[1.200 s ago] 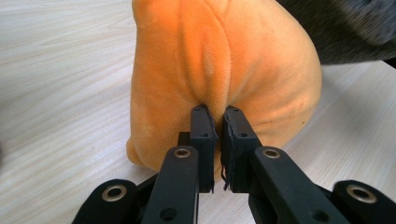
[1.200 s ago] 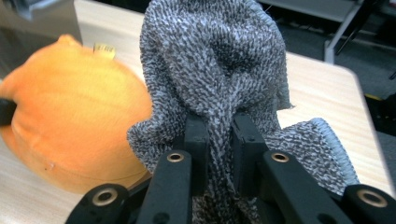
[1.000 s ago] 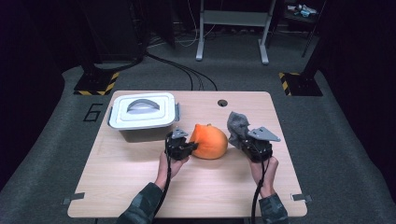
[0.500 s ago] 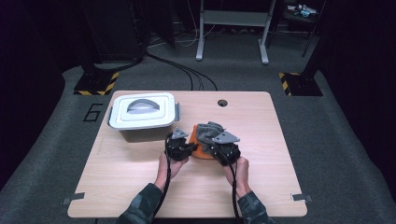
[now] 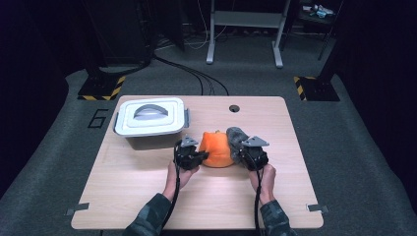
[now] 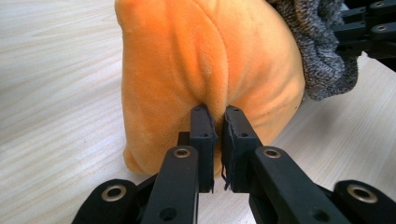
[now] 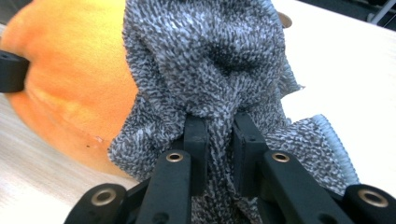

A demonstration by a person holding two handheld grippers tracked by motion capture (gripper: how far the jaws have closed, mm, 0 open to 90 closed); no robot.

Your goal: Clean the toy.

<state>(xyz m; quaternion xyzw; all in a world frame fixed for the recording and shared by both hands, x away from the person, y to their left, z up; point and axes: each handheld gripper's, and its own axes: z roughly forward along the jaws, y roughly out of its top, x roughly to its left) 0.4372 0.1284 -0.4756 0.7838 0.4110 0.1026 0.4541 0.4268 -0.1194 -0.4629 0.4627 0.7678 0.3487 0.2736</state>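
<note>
While we hold the orange plush toy near the middle of the wooden table, our left gripper sits at its nine o'clock side, jaws pinched tight on a fold of plush. Our right gripper, at three o'clock, is clamped on a grey knitted cloth that presses against the toy's right flank. A lidded white box stands at ten o'clock from the toy, a little apart. To work the knit over the plush well, we judge the left grip should keep the toy steady while the right draws the cloth evenly, without tipping the toy.
</note>
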